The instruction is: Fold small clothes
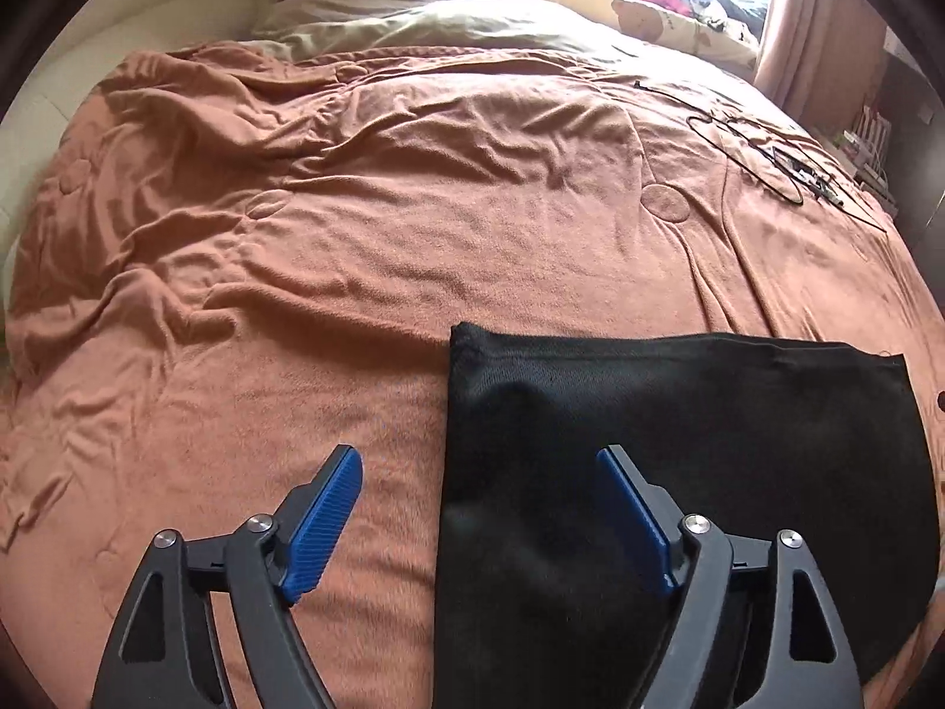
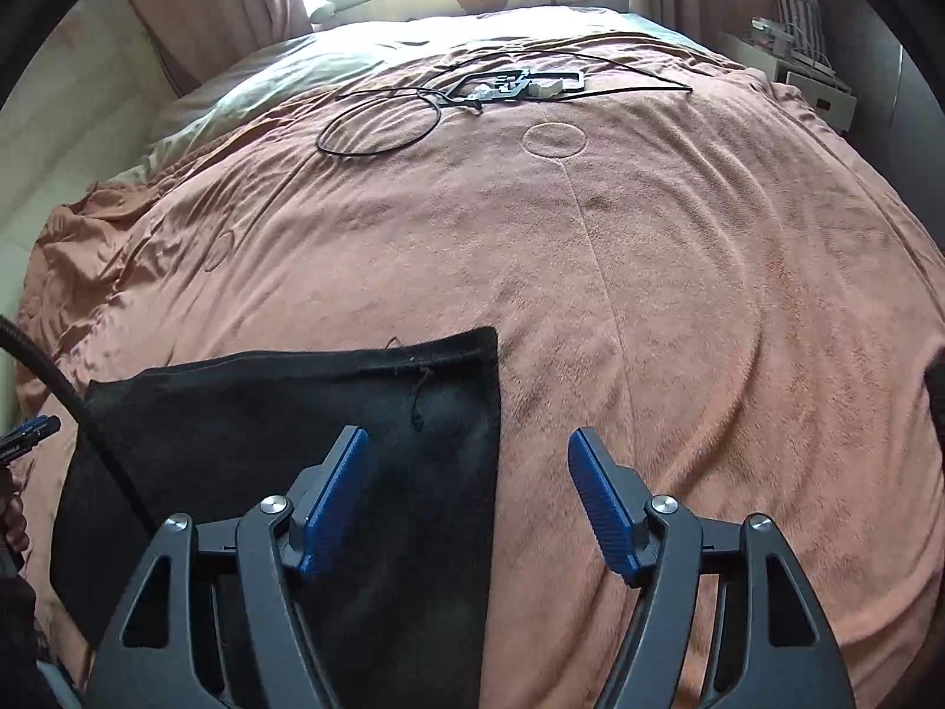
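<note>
Black garment [image 1: 679,472] flat on rust-brown blanket [image 1: 354,236], left gripper [image 1: 478,508] and right gripper [image 2: 466,490] above its side edges — jaws wide apart, holding nothing.

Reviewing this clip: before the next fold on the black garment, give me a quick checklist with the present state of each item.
1. Left hand-held gripper open and empty: ok.
2. Right hand-held gripper open and empty: ok.
3. Black garment lying flat on the blanket: ok, its far edge shows straight in both views.
4. Each gripper straddling a side edge of the garment: ok, one finger over cloth, one over blanket.
5. Cable clear of the garment: ok, it lies far up the bed.
6. Near edge of the garment tidy: cannot tell, it is hidden behind the grippers.
</note>
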`<state>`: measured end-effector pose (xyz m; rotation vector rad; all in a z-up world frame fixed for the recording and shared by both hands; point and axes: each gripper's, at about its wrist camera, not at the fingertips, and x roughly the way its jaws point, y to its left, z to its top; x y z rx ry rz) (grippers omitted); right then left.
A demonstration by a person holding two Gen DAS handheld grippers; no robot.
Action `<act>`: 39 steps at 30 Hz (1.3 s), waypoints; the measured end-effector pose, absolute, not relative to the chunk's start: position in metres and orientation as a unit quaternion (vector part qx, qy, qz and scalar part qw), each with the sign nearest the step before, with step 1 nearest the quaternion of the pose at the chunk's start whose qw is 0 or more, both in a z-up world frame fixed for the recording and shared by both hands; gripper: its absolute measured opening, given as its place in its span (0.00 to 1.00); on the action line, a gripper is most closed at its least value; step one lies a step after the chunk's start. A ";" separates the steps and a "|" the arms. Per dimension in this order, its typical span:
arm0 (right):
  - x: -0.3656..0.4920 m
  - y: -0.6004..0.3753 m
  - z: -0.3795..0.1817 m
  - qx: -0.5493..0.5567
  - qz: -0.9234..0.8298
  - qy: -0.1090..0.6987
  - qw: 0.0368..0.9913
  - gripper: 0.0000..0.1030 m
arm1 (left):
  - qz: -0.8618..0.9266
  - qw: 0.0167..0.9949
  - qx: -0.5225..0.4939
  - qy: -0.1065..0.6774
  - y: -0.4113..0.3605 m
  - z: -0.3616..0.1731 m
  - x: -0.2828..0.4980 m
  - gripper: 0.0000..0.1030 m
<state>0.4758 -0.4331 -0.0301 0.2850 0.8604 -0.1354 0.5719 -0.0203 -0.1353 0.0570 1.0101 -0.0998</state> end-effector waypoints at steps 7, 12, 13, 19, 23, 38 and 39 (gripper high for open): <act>0.411 -0.416 -0.006 0.140 -0.064 0.393 0.906 0.66 | -0.043 0.887 0.037 0.458 -0.012 -0.110 0.512 0.81; 0.373 -0.402 0.002 0.153 -0.057 0.388 0.907 0.66 | -0.043 0.896 0.056 0.439 -0.013 -0.093 0.477 0.81; 0.365 -0.399 0.004 0.154 -0.060 0.383 0.909 0.66 | -0.044 0.896 0.058 0.437 -0.013 -0.091 0.470 0.81; 0.329 -0.389 0.004 0.156 -0.069 0.375 0.911 0.66 | -0.075 0.890 0.016 0.449 -0.011 -0.082 0.439 0.81; 0.312 -0.385 0.001 0.156 -0.066 0.388 0.906 0.66 | -0.072 0.891 0.013 0.448 -0.013 -0.080 0.421 0.88; 0.268 -0.383 -0.020 0.185 -0.053 0.423 0.885 0.66 | -0.099 0.896 -0.102 0.422 0.025 -0.098 0.361 1.00; 0.265 -0.383 -0.023 0.189 -0.056 0.424 0.884 0.66 | -0.096 0.897 -0.105 0.419 0.028 -0.101 0.360 1.00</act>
